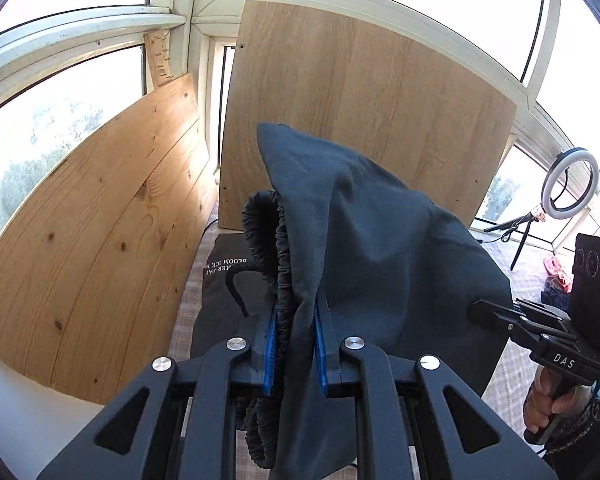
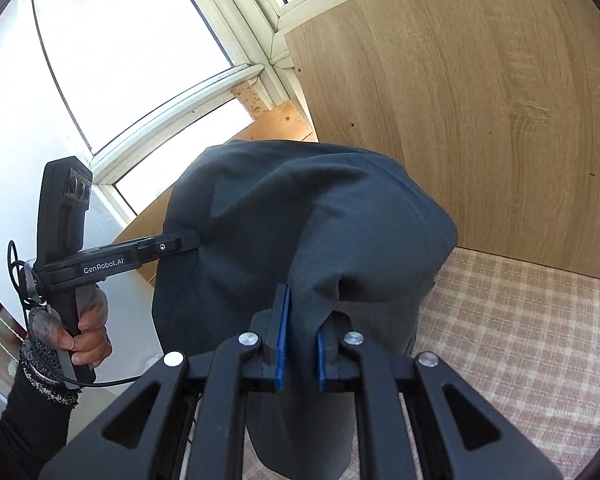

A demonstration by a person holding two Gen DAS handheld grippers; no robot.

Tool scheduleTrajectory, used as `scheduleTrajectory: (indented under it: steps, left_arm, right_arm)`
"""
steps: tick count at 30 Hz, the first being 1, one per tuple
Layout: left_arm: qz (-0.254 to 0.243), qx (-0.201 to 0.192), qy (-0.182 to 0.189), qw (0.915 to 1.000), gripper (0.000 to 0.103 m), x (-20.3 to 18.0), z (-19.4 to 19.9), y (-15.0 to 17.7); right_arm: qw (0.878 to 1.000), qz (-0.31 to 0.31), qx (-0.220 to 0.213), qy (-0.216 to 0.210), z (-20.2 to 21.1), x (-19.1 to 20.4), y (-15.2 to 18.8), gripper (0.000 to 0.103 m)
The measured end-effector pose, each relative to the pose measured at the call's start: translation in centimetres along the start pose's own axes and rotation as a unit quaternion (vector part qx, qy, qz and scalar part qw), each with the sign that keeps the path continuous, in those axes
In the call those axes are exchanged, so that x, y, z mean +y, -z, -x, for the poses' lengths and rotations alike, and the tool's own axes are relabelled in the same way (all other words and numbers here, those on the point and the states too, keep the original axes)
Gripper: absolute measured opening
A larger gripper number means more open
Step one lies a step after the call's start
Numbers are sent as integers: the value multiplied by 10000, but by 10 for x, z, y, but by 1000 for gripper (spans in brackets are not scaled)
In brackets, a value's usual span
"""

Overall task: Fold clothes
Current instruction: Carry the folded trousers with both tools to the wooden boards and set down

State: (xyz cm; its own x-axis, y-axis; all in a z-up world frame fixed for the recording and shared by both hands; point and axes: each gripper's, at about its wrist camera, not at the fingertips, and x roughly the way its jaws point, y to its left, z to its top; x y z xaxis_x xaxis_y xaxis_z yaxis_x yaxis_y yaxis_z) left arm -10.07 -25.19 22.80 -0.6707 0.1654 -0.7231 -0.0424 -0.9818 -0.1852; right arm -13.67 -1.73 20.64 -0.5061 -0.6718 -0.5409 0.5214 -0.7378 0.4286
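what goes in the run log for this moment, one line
step: lift to fold | left gripper: shut on dark garment at elastic waistband | right gripper: shut on dark garment | garment: held above checked cloth

Matt dark cloth garment (image 1: 380, 240) with ruched elastic waistband (image 1: 268, 240); grainy wood panels (image 1: 364, 100); checked woven cloth (image 2: 512, 340); matt black plastic gripper (image 1: 296, 328).

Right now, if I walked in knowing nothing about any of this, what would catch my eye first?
Probably the dark garment held up in the air, pinched between the left gripper at its elastic waistband and the right gripper at a plain edge. Behind it, wooden boards lean against bright windows, and a ring light stands at the far right of the left view.
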Motion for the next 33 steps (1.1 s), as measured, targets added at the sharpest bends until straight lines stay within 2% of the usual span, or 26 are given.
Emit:
scheduleTrajectory:
  steps: [11,13,15,17,19,20,22,23,26,28,31,33]
  left_arm:
    - [-30,655,-310,9974,14,53,-121,-24]
    - [-3,810,-417,9958,15,62,-146,-22]
    - [32,1045,-664,9923,20,72,-171,-16]
    - [117,1209,-941,9881,23,80,-189,-11]
    - [153,1116,-1101,9875,24,83,-185,-12]
    - [113,1014,-1256,9868,24,82,-178,-14]
    - [-94,645,-1532,9860,23,77,-152,-18]
    - [-148,504,-1556,9864,23,73,-139,-19]
    - [-207,344,-931,9948,22,58,-113,-21]
    - [-457,565,-384,9966,23,32,-117,-8]
    - [-728,1073,375,9908,25,-1,-139,17]
    - [-794,1285,565,9869,24,-13,-159,29]
  right_arm:
    - [9976,-357,512,300,-119,-46,-3,11]
    - [9966,-372,612,418,-138,-55,0,11]
    - [9947,-446,812,449,-150,-66,7,11]
    - [9921,-597,1072,253,-152,-78,14,16]
    - [9892,-761,1254,37,-148,-90,21,24]
    - [9892,-857,1187,-116,-138,-96,21,27]
    - [9890,-1038,958,-448,-116,-109,20,43]
    - [9883,-1133,865,-542,-108,-117,19,47]
    - [9799,-1701,794,-681,-110,-146,9,48]
    - [9701,-2142,788,-823,-125,-164,2,48]
    - [9579,-2600,956,-755,-149,-182,-3,48]
    - [9555,-2656,1129,-608,-163,-186,-4,48]
